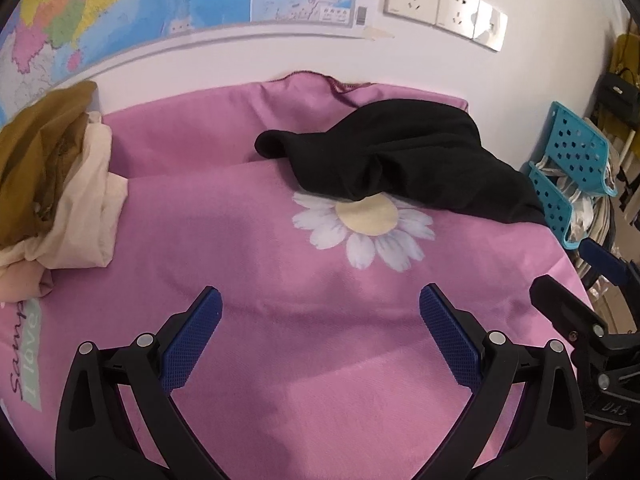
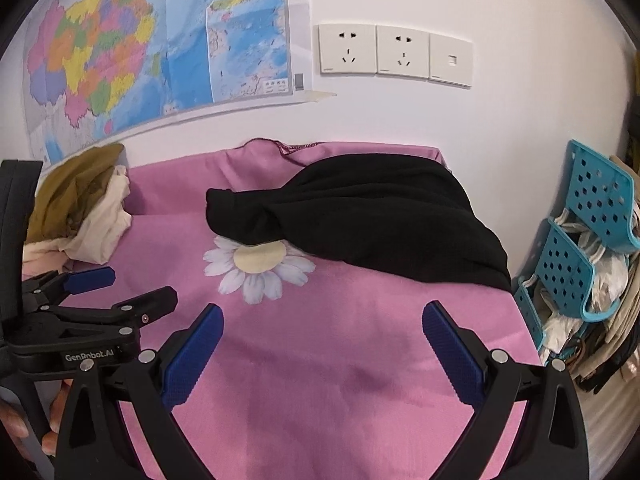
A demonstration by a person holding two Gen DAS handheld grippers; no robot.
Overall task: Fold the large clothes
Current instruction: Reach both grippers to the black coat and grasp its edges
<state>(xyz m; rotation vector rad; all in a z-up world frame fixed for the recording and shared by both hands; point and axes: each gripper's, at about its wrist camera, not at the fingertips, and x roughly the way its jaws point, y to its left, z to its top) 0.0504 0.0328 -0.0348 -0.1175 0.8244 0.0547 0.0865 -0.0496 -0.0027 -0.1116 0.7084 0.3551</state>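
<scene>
A black garment [image 1: 400,160] [image 2: 360,220] lies crumpled at the far right of a pink cover [image 1: 240,240] [image 2: 360,340], overlapping the top of a printed daisy [image 1: 364,232] [image 2: 256,268]. My left gripper [image 1: 320,300] hovers open over bare pink cloth, well short of the garment, with nothing between its blue pads. To its right, my right gripper [image 2: 323,314] is also open and empty over the cover. Each shows in the other's view: the left gripper [image 2: 132,286] at the left edge, the right gripper [image 1: 572,272] at the right edge.
A heap of mustard and cream clothes [image 1: 52,184] [image 2: 80,208] sits at the far left by the wall. A blue perforated rack [image 1: 572,168] [image 2: 580,240] stuffed with bags stands off the right edge. The wall carries a map [image 2: 120,52] and sockets [image 2: 392,52]. A hand [image 2: 52,420] grips the left tool.
</scene>
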